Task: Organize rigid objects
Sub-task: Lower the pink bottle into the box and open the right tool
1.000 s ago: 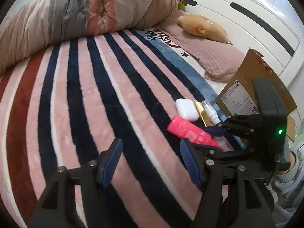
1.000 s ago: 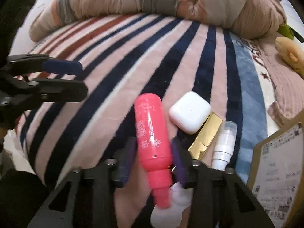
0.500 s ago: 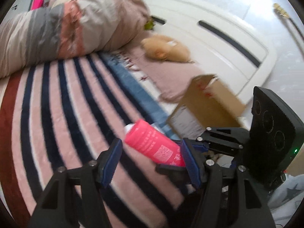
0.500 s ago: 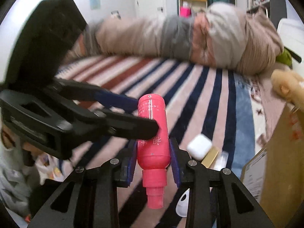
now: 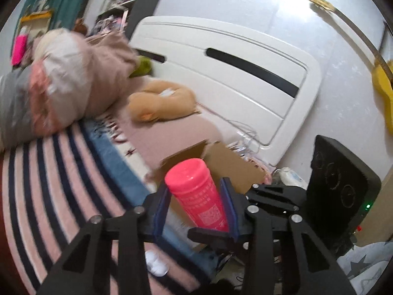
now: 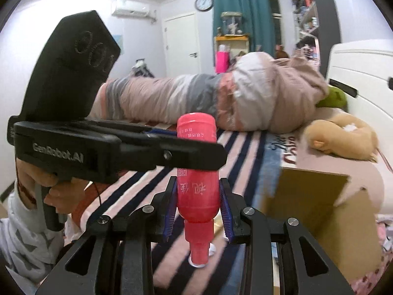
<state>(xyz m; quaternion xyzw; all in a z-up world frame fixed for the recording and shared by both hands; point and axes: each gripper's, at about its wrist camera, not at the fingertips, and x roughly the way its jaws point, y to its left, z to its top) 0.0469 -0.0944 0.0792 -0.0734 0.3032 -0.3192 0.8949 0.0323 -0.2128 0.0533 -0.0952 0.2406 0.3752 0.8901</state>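
Both grippers share my pink bottle point(image 6: 197, 191), raised above the striped blanket point(image 5: 61, 184).
Right gripper point(image 6: 198, 211) clamps its neck end; left gripper point(image 5: 195, 207), entering from nine o'clock, is closing around the base.

White headboard point(image 5: 221, 73), striped blanket point(image 5: 61, 172), teal curtains point(image 6: 240, 12), wall clock point(image 6: 204, 3)

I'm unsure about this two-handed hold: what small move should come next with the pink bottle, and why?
Probably let the closing left gripper finish clamping the pink bottle, then open the right gripper. Both straddle it in mid-air, and the cardboard box lies just beyond.
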